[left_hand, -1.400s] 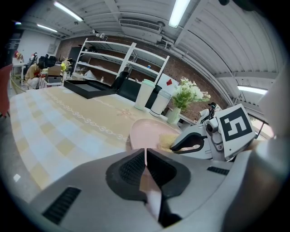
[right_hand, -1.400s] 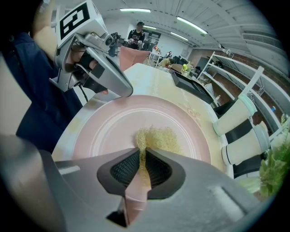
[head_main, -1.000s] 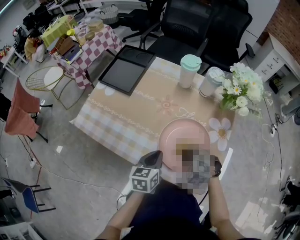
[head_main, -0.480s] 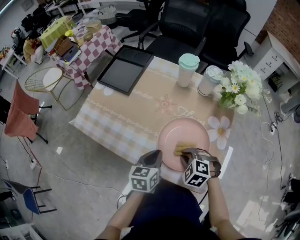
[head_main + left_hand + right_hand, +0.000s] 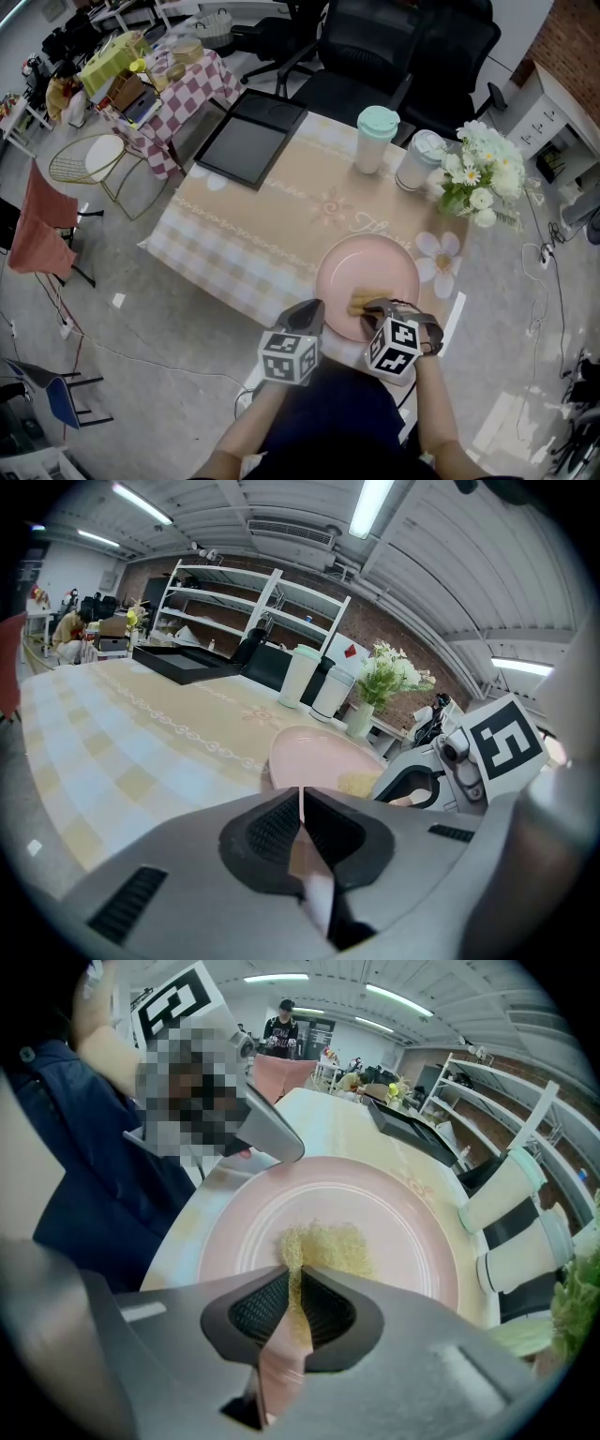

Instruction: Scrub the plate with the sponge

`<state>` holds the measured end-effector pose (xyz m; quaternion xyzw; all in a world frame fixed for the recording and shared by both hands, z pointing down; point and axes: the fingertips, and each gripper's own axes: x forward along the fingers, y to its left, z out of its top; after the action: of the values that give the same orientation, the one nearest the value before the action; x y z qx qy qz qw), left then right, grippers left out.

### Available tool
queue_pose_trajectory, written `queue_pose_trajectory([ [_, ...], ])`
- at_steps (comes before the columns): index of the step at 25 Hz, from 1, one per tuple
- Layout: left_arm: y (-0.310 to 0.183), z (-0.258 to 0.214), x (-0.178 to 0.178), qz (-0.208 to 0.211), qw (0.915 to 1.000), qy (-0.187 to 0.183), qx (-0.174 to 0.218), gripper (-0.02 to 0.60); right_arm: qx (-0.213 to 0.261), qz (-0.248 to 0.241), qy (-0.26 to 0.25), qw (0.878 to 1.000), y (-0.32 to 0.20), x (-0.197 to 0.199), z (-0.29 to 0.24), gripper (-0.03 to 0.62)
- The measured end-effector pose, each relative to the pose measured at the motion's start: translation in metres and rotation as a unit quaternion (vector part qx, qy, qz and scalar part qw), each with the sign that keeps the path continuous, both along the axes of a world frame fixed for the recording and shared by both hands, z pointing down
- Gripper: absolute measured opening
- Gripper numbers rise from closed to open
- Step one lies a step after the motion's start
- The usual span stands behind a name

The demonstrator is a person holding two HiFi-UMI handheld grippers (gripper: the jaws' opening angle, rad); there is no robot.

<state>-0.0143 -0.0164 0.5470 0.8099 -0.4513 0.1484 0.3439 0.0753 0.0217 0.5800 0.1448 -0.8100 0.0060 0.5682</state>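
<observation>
The sponge (image 5: 358, 304) (image 5: 330, 1244) has been shifted slightly toward the near rim of the pink plate (image 5: 371, 261) (image 5: 398, 1206). It is clamped by the right gripper (image 5: 371, 308) (image 5: 295, 1283). The left gripper (image 5: 310, 319) (image 5: 302, 808) is held closed and empty beside the plate's rim.

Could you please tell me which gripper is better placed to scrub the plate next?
Right: the right gripper is shut on the yellow sponge, resting on the pink plate; the left gripper, jaws together, holds no sponge.
</observation>
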Motion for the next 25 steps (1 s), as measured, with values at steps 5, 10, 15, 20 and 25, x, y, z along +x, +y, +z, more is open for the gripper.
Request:
queue_pose_trajectory([
  [5,0.000,-0.001,-0.001,-0.001,1.0000,0.001,0.001,0.021,-0.018,-0.005,-0.001,1.000,0.006,-0.002,-0.001,0.041],
  [10,0.000,-0.001,-0.001,-0.003,1.0000,0.000,0.001,0.021,-0.029,-0.011,0.000,1.000,0.010,-0.002,-0.001,0.041],
  [15,-0.001,-0.001,-0.001,-0.004,1.0000,0.000,0.001,0.021,-0.041,-0.013,0.001,0.999,0.015,-0.003,-0.001,0.041],
  [20,-0.001,0.000,-0.001,-0.004,1.0000,0.000,0.003,0.021,-0.067,-0.013,-0.001,0.998,0.020,-0.004,-0.001,0.041],
  [25,0.000,0.000,0.000,-0.005,1.0000,0.001,0.002,0.021,-0.106,-0.015,-0.003,0.994,0.026,-0.005,-0.003,0.041],
])
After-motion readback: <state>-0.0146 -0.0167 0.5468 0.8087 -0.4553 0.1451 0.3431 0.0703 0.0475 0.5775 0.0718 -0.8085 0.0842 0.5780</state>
